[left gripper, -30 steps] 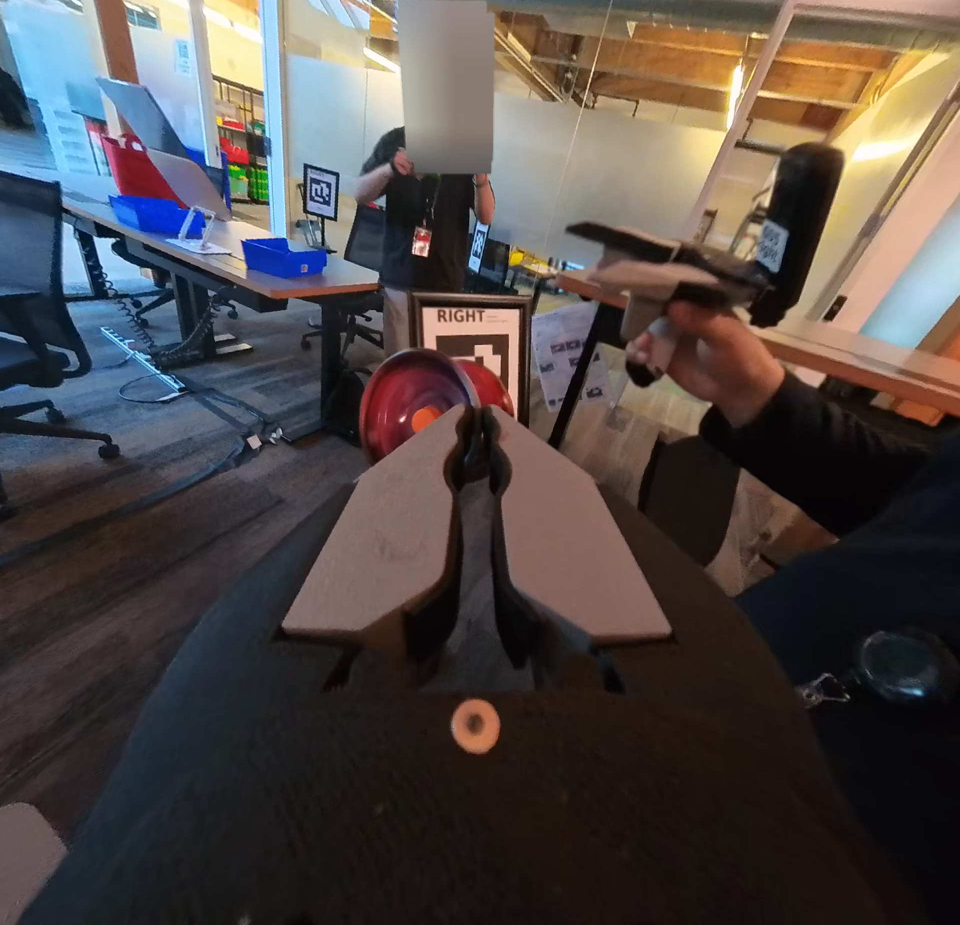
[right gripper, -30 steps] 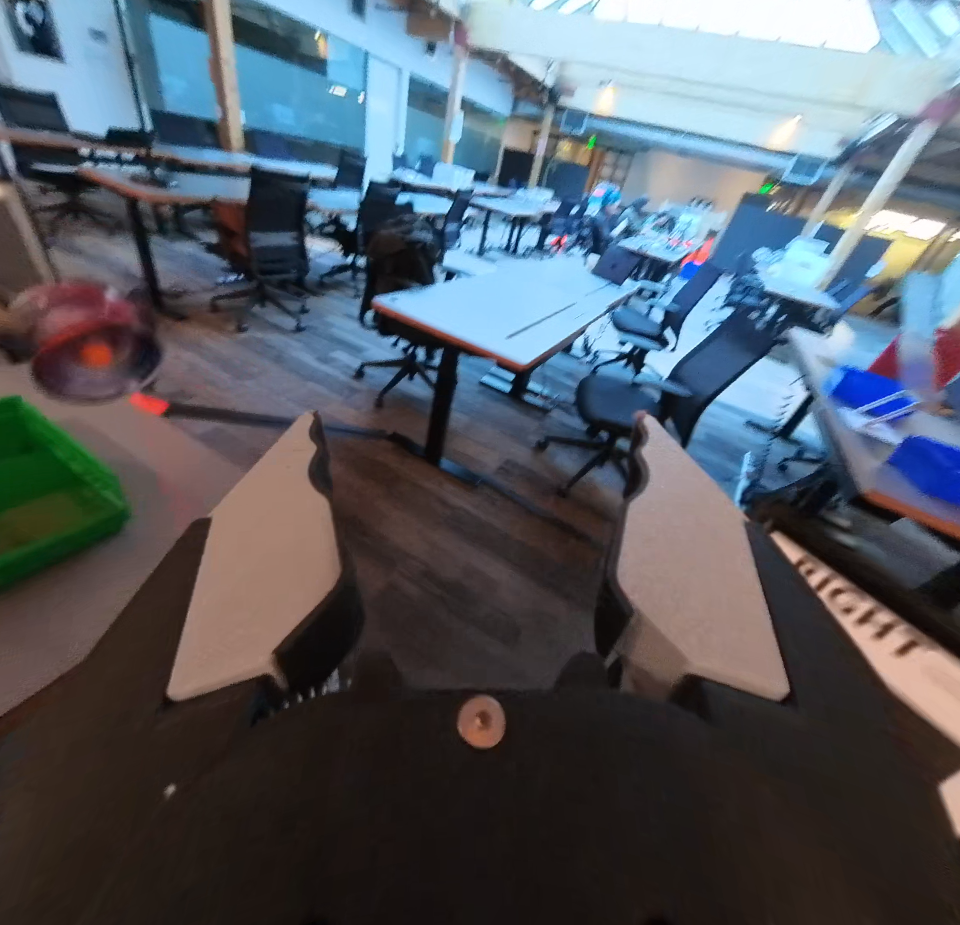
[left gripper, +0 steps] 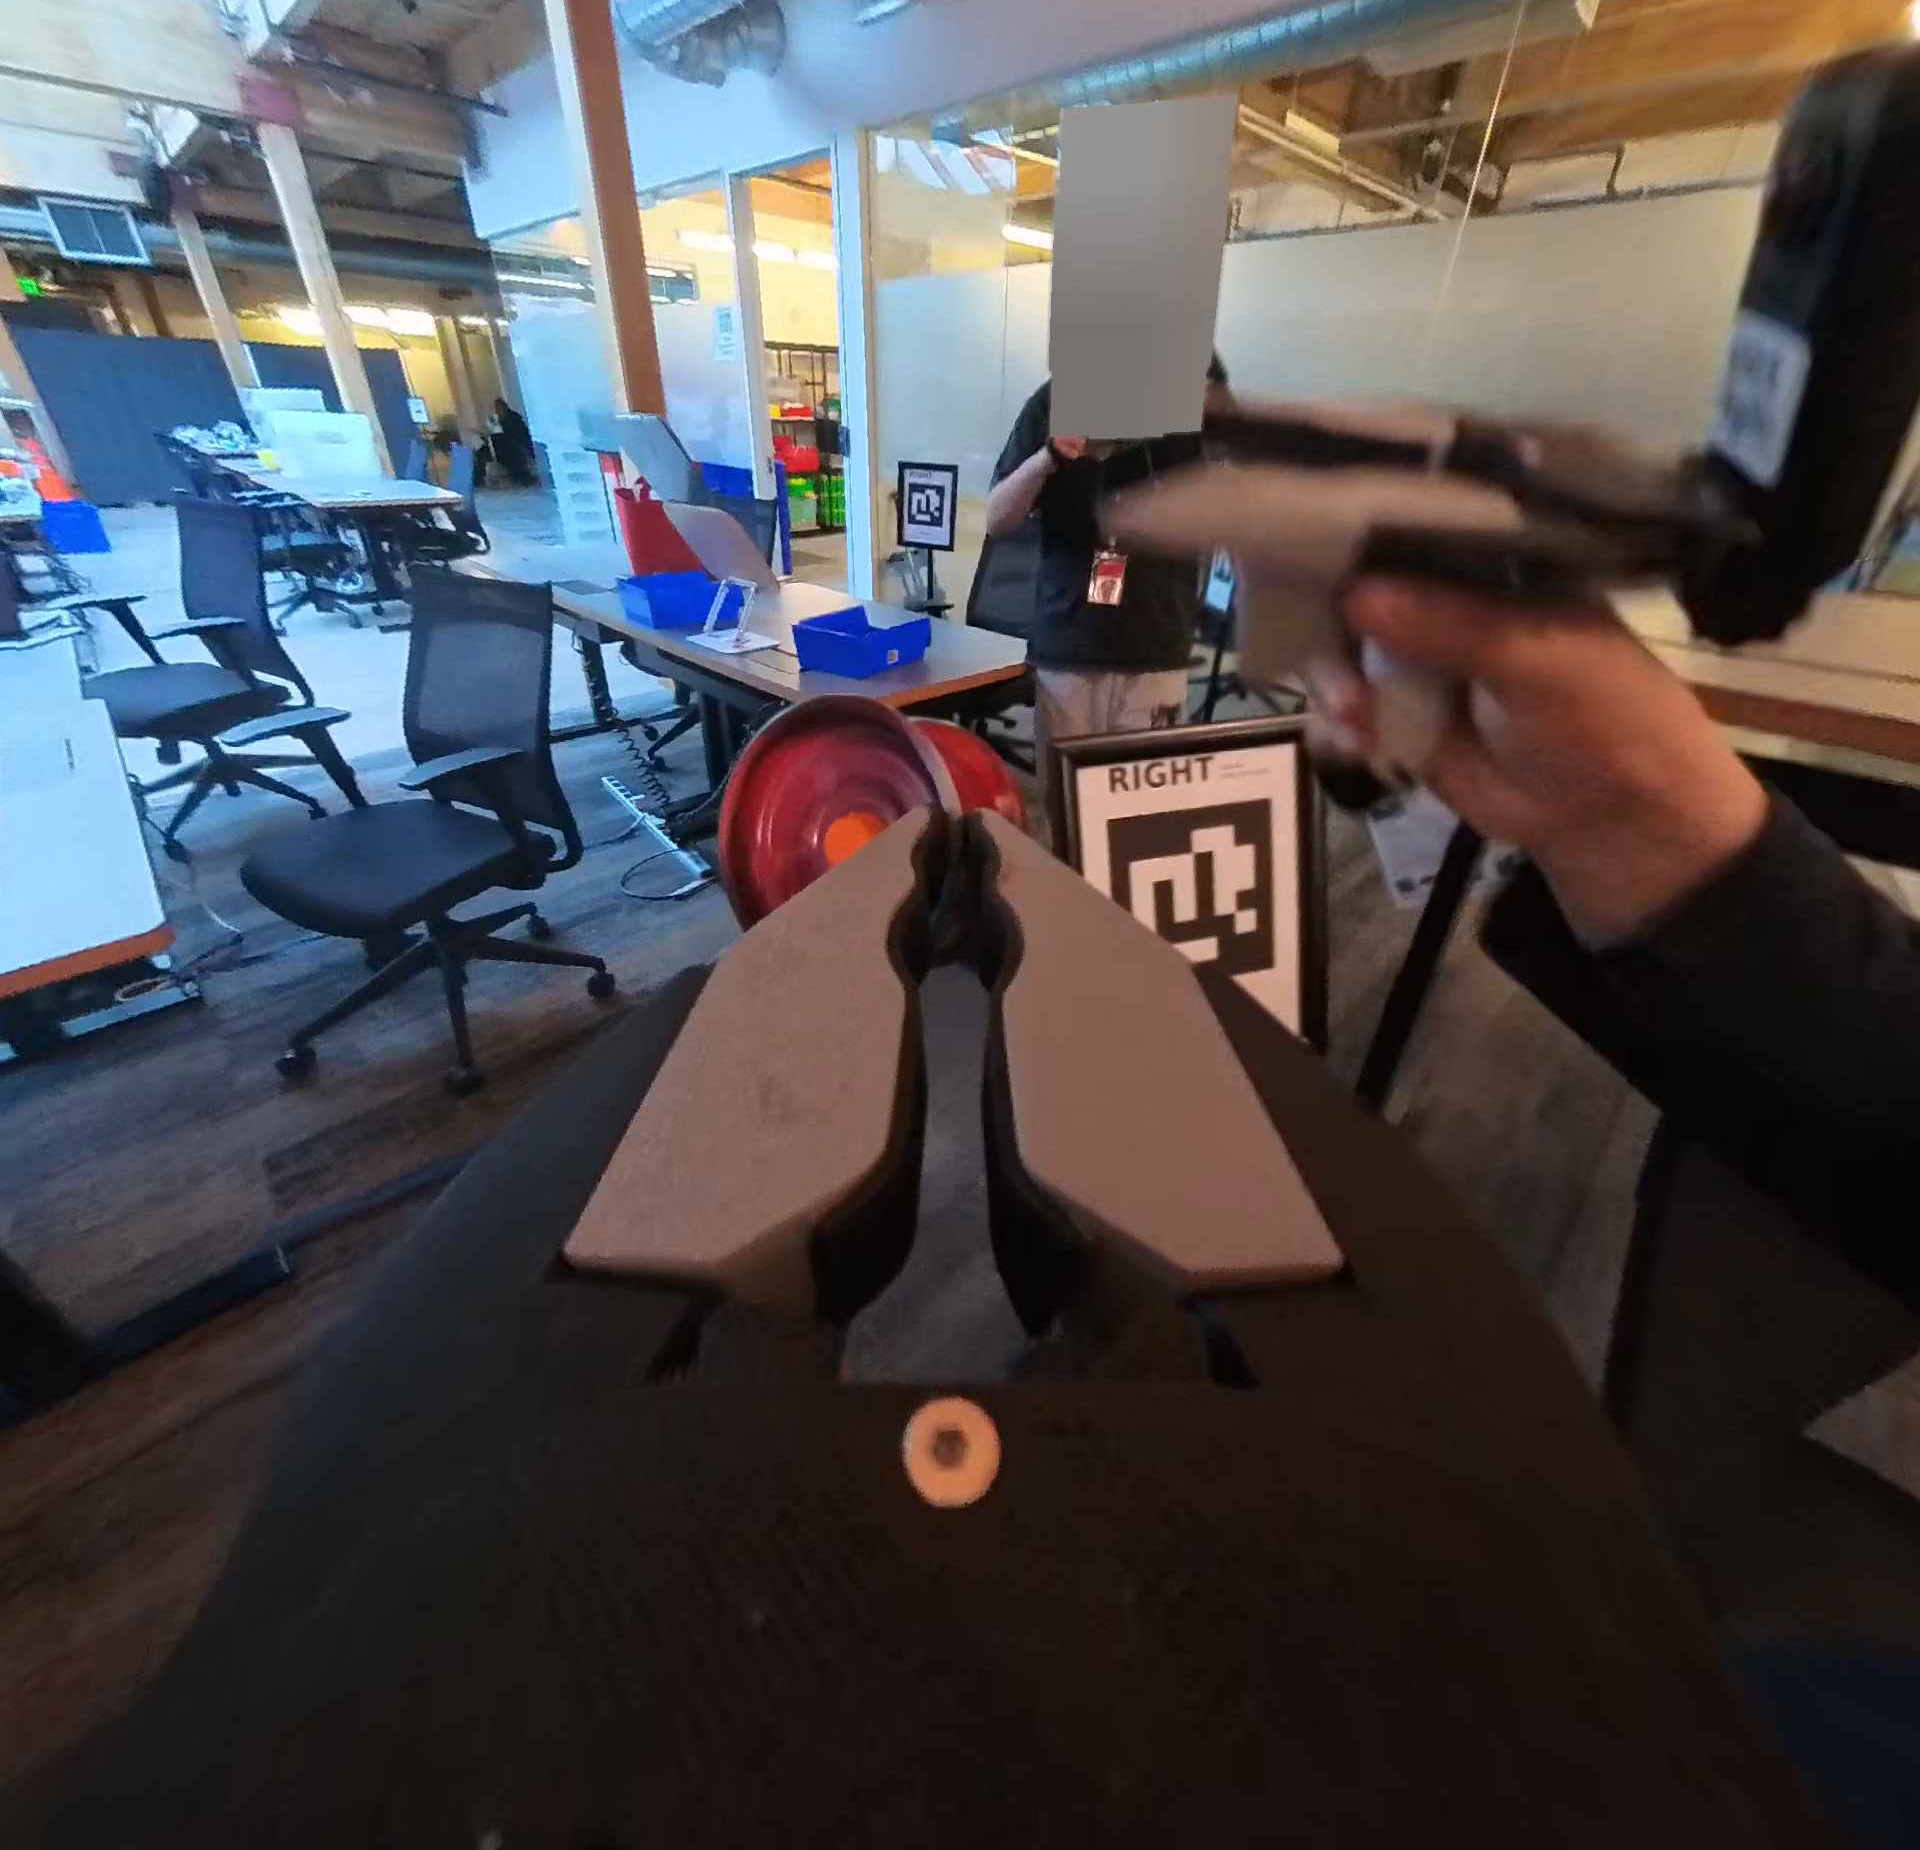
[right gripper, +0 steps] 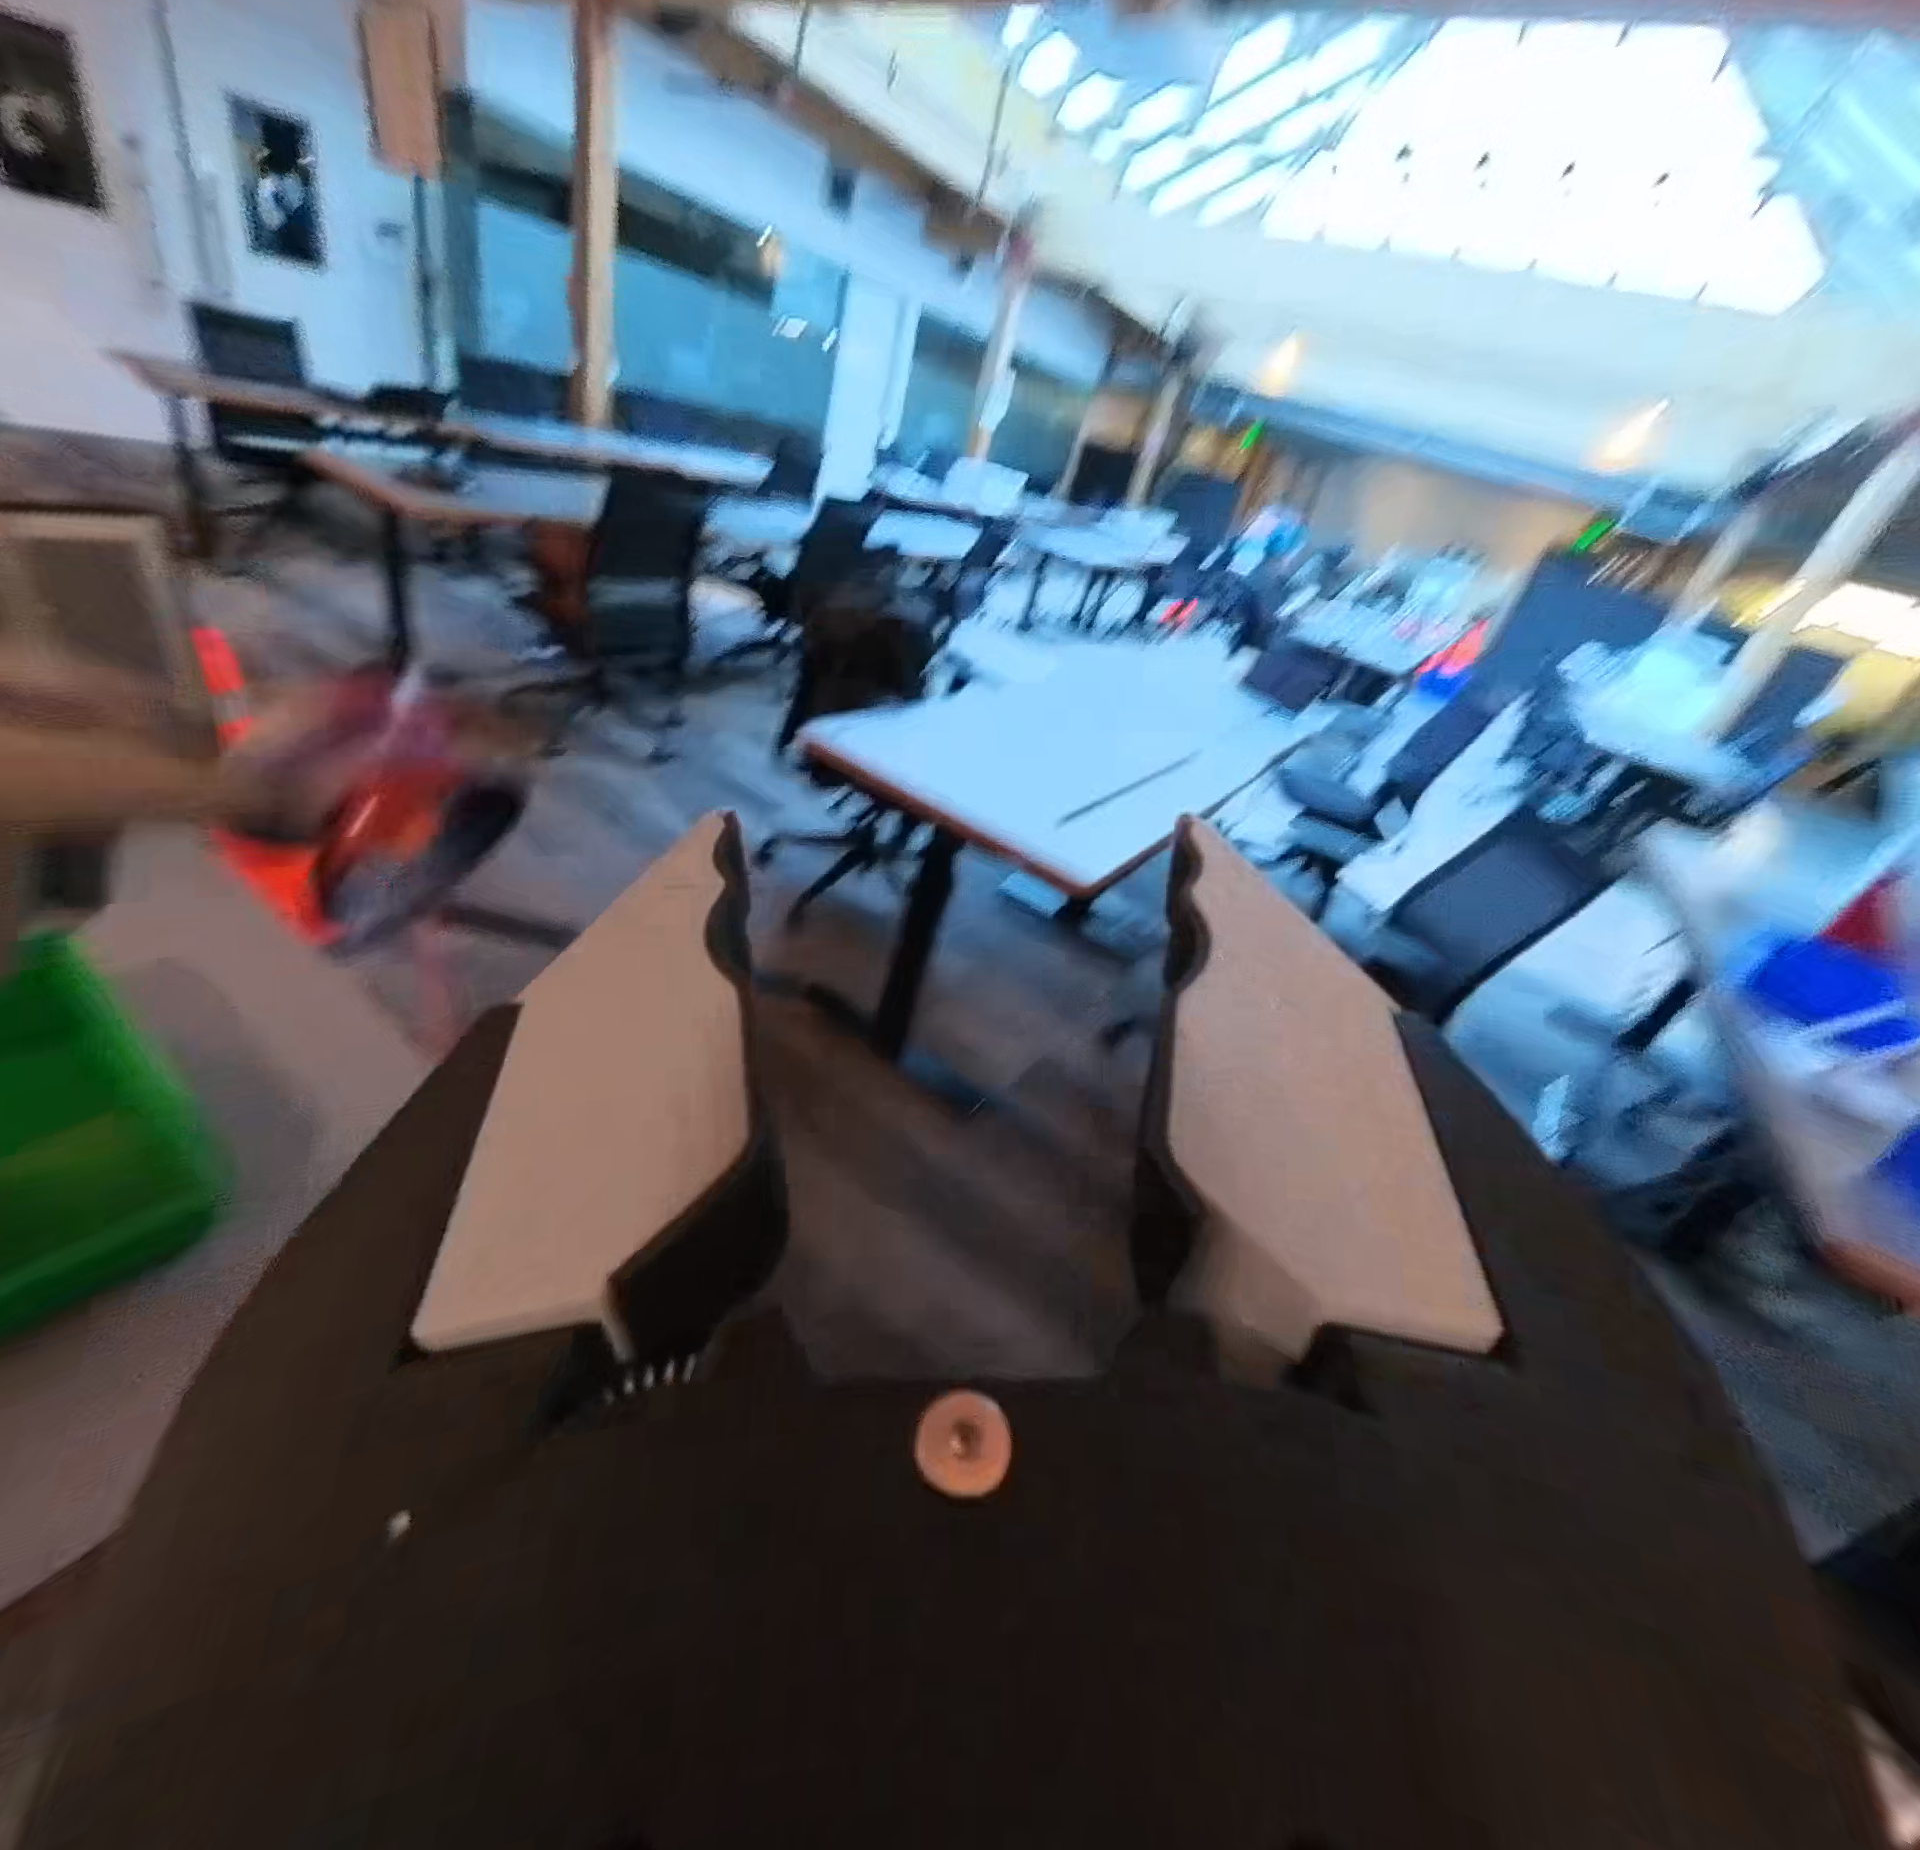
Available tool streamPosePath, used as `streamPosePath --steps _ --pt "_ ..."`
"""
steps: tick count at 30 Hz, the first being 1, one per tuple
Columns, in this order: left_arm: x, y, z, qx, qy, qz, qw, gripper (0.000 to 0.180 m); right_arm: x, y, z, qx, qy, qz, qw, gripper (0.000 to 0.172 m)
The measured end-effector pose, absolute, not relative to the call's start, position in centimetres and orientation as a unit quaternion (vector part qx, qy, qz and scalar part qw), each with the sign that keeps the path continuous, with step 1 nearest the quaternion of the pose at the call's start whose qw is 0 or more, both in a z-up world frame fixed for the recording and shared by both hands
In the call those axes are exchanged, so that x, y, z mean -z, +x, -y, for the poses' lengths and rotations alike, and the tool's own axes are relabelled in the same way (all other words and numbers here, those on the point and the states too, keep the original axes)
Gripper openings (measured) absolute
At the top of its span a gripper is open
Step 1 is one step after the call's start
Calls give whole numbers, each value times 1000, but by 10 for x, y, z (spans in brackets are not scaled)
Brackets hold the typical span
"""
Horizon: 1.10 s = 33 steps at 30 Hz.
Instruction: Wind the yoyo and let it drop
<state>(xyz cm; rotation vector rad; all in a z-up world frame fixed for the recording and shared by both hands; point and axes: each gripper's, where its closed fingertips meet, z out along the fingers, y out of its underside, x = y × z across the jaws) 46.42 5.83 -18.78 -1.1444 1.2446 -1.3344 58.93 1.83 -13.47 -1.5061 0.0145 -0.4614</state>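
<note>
The red yoyo (left gripper: 831,813) with an orange hub sits at the tip of the left gripper (left gripper: 958,844), raised in the air above the floor; the gripper's grey fingers (left gripper: 821,1052) are closed together into the groove between the yoyo's two halves, clamped on it there. In the right wrist view the yoyo (right gripper: 400,813) shows only as a red blur at the left, with part of the left gripper reaching in beside it. The right gripper (right gripper: 951,855) has its fingers (right gripper: 623,1073) well apart with nothing between them, only the floor and a distant desk (right gripper: 1049,761) beyond. From the left wrist view that right gripper (left gripper: 1351,522) is held in a hand (left gripper: 1538,751), up and to the right of the yoyo, blurred. Just right of the yoyo stands a framed marker sign (left gripper: 1195,865). Behind are a desk with blue bins (left gripper: 857,642), office chairs (left gripper: 436,813) and a standing person (left gripper: 1101,574). A green bin (right gripper: 83,1125) lies at the left edge of the right wrist view.
</note>
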Motion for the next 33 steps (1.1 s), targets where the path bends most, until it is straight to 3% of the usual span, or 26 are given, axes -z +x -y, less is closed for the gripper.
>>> streamPosePath --steps 3,6,11,15,23,26,33 --pt "202 454 -53 554 -483 -499 459 0 71 608 -44 313 -667 28 675 84" --pt "202 428 -65 545 -491 -470 491 0 54 620 -75 390 -690 41 609 98" --pt "182 373 -98 522 -491 -408 565 0 101 576 -99 306 -707 64 635 84" --pt "190 363 -108 523 -500 -438 533 0 148 559 -86 239 -729 41 641 83" --pt "224 387 -94 536 -489 -494 478 0 195 578 -20 242 -747 -33 619 92" --pt "229 398 -94 552 -488 -494 462 0 196 598 12 268 -741 -77 611 103" --pt "216 416 -79 578 -451 -526 431 0 140 655 96 375 -684 -166 603 118"
